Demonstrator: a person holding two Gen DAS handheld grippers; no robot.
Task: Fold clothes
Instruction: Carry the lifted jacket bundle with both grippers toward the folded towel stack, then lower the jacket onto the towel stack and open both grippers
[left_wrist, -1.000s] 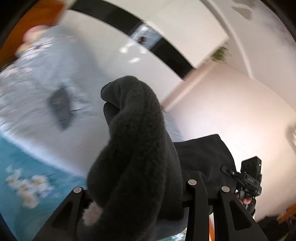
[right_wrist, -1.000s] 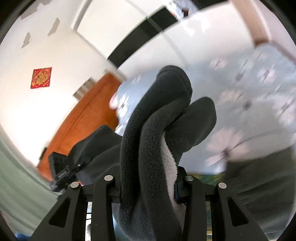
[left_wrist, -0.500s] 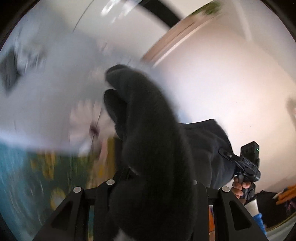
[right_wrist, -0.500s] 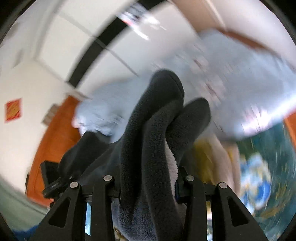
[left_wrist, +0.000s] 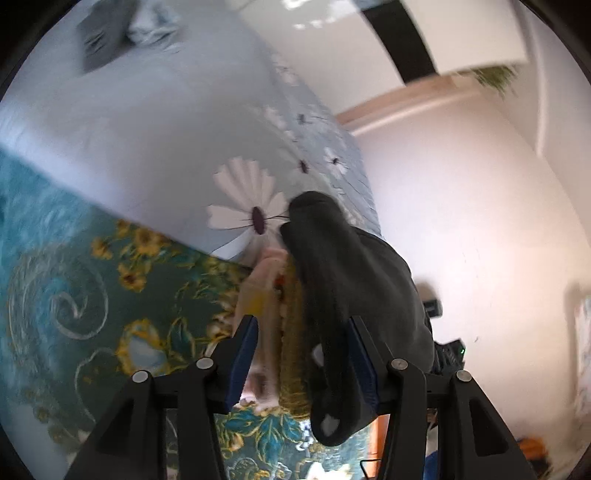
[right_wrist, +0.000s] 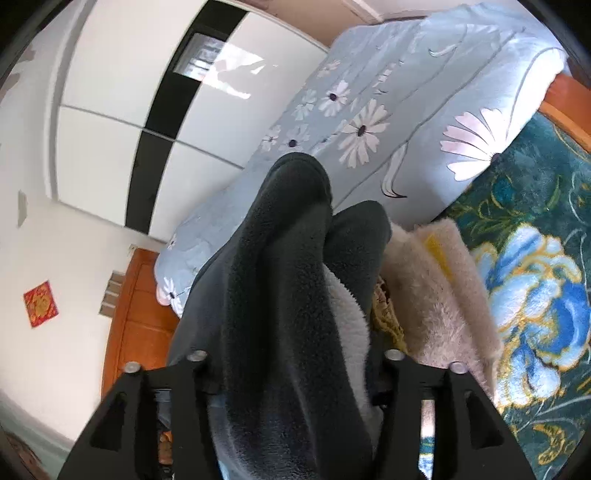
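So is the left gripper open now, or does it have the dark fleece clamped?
Open. The left gripper has a wide gap between its blue pads; the dark fleece only drapes against the right-hand pad. The right gripper is shut on it.

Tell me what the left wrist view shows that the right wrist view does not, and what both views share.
Only the left wrist view shows the left claw, open, with the dark fleece against one finger only, and a grey garment far off on the bed. Only the right wrist view shows the right claw, shut on the fleece, the wardrobe and a red wall sign. Both show the fleece, the daisy quilt, the teal floral cover and a beige folded pile.
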